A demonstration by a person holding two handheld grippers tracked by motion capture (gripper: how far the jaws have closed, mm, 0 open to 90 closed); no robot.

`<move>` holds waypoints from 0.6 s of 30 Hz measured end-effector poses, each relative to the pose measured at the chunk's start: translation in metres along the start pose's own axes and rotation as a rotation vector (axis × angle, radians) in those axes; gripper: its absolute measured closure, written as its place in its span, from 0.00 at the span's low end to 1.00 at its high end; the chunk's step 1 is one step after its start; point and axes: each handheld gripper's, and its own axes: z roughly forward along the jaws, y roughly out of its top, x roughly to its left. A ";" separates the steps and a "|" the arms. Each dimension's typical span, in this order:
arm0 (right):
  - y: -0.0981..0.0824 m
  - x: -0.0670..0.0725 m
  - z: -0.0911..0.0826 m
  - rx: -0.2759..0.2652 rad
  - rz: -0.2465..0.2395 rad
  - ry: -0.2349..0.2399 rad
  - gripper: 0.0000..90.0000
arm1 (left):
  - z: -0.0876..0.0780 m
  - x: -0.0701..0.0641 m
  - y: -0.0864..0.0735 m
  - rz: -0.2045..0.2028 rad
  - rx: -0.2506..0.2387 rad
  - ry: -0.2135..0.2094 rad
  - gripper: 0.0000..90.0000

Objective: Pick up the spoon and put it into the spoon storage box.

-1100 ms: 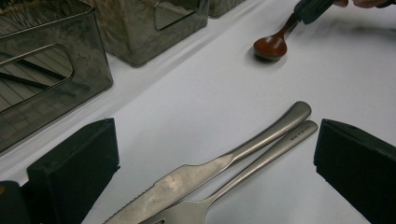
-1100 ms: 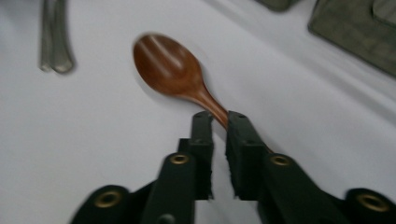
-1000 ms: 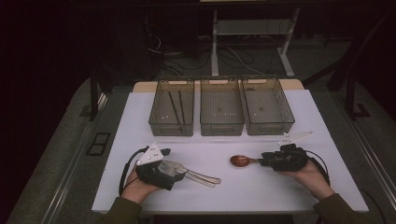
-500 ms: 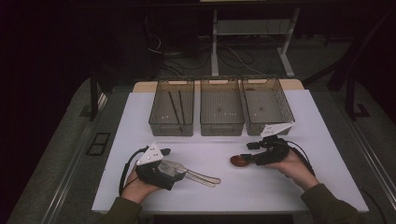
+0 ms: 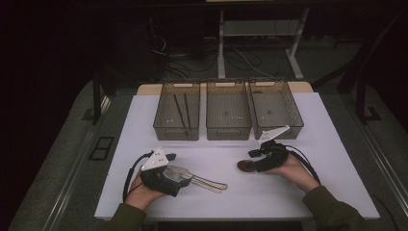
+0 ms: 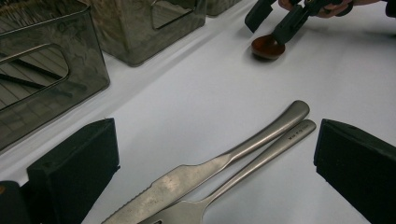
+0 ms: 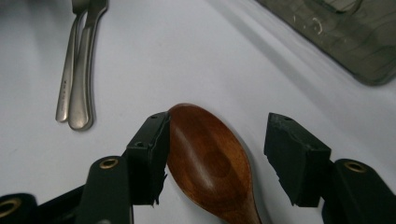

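Note:
A dark wooden spoon [image 5: 244, 166] lies on the white table at the right. My right gripper [image 5: 253, 161] stands over its bowl. In the right gripper view the spoon's bowl [image 7: 210, 158] lies between the jaws of the right gripper [image 7: 219, 149], which have just been opening. One pad [image 7: 149, 154] sits against the bowl's edge and the other stands apart from it. A steel knife [image 6: 224, 161] and a fork [image 6: 266, 156] lie side by side at the left. My left gripper [image 6: 215, 154] is open, with one jaw on each side of them. The high view shows the left gripper [image 5: 186, 176] resting low over their heads.
Three clear plastic bins stand in a row at the back: the left bin [image 5: 176, 136] holds dark thin sticks, beside it the middle bin [image 5: 228, 135] and the right bin [image 5: 278, 134]. Bare white table [image 5: 226, 154] lies between the two hands.
My right gripper has moved left along the spoon to its bowl, and its jaws stand wider apart. The left gripper, knife and fork have not moved.

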 end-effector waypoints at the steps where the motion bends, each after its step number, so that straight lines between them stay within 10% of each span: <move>1: 0.000 0.000 0.001 0.007 -0.001 0.002 0.44 | 0.000 0.000 0.000 0.000 0.000 0.000 0.00; 18: -0.006 0.007 0.005 0.078 -0.086 -0.020 0.56 | 0.000 0.000 0.000 -0.003 -0.004 0.001 0.00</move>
